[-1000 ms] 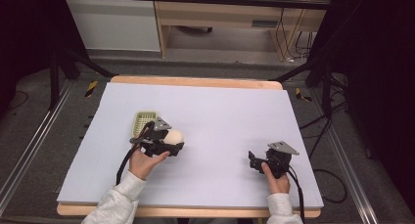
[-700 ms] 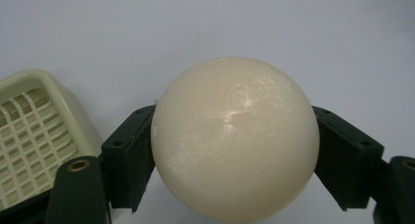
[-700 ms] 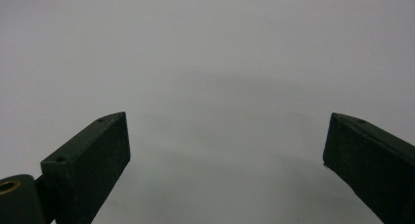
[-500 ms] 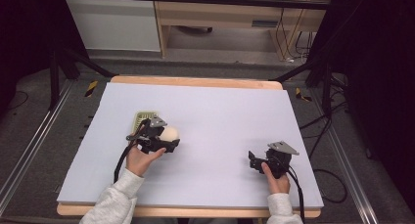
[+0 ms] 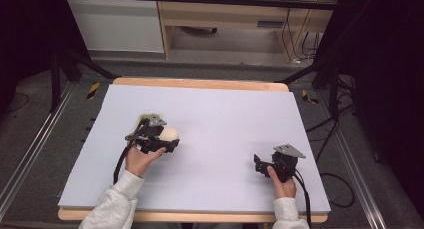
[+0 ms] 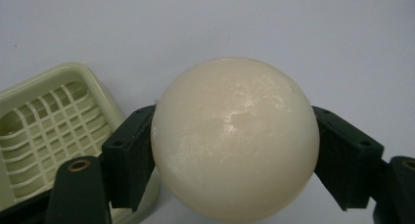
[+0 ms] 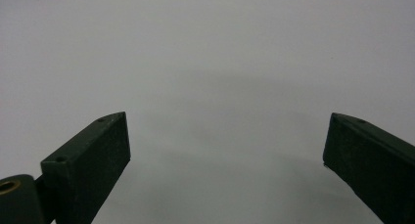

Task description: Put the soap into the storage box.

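A smooth cream-white ball (image 6: 234,131) sits squeezed between the two black jaws of my left gripper (image 6: 233,158), which is shut on it. In the high view that gripper (image 5: 169,140) holds the ball (image 5: 171,133) at the left middle of the table. A pale green dish with a grid insert (image 6: 46,128) lies just behind and left of the ball; in the high view only its far edge (image 5: 146,116) peeks out past the gripper. My right gripper (image 5: 258,165) rests at the right front, jaws wide apart with nothing between them (image 7: 227,150).
The table carries a pale lilac sheet (image 5: 225,119) with a wooden rim (image 5: 200,83) at the far edge. Black cables trail from both grippers toward the front edge. Dark stands and a shelf unit stand on the floor beyond the table.
My left gripper has carried the ball a little to the left and farther away, so it now covers most of the green dish. The right gripper has stayed still.
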Tool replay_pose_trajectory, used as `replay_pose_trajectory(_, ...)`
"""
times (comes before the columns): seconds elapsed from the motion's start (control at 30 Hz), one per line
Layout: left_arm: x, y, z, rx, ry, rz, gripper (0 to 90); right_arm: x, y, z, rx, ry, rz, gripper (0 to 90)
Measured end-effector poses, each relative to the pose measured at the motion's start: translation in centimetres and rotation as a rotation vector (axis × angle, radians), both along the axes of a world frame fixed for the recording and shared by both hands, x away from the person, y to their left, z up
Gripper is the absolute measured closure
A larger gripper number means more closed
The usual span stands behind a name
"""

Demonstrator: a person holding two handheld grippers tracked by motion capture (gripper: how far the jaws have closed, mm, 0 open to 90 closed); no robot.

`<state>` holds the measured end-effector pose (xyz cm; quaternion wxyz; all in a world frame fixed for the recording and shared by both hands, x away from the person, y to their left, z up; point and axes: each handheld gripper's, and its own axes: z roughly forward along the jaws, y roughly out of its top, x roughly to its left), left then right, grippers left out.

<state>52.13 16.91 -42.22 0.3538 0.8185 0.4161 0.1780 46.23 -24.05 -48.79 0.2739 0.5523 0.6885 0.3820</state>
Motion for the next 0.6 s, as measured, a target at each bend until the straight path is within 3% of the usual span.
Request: replay_pose_trajectory(0.6,1.4,1.6,0.9,0.008,-0.004,0.031,24.2,0.0,0.0,0.0,0.0,0.001,-0.002,4.0)
